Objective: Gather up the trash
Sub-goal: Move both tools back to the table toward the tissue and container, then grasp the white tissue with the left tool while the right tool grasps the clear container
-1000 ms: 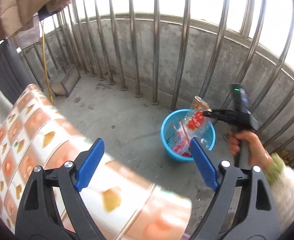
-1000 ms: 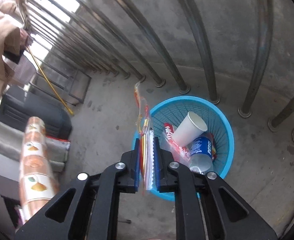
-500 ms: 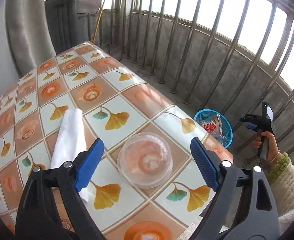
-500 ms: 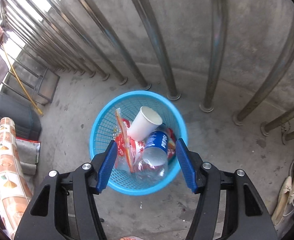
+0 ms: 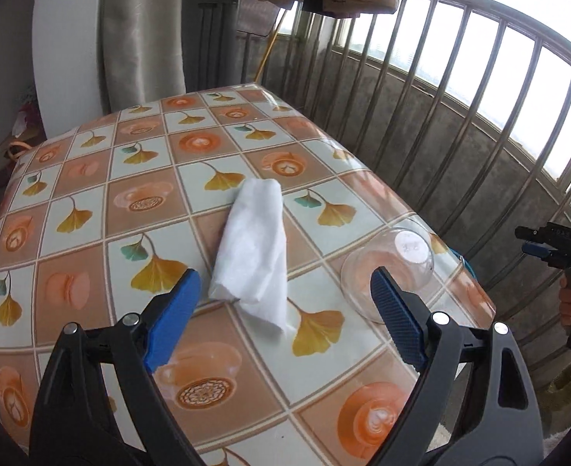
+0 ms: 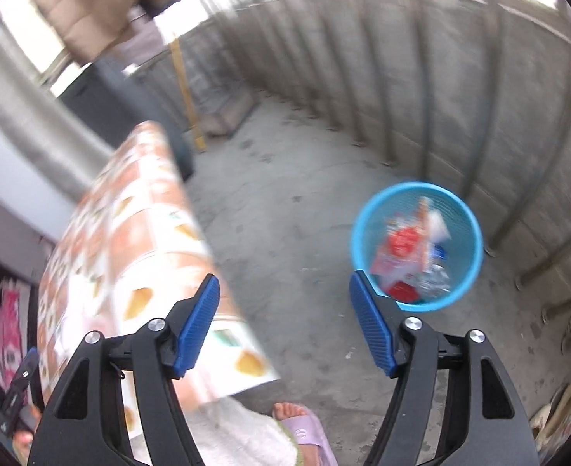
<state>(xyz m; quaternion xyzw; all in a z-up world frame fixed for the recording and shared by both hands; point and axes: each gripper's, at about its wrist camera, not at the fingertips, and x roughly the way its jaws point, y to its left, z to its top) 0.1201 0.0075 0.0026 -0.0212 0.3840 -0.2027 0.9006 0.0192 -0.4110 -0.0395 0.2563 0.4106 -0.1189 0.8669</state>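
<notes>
One tissue [image 5: 252,248], one cup [image 5: 388,268], seemingly clear

Left gripper [image 5: 285,306]: black plastic clamp frame, two ribbed blue pads, silver pivot screws on each arm. Right gripper [image 6: 283,324]: same build, black arms with cut-out slots at 5 and 7 o'clock. Person: cream fleecy garment [image 6: 238,435], green trim, lilac slipper [image 6: 308,431] at 6 o'clock.
</notes>
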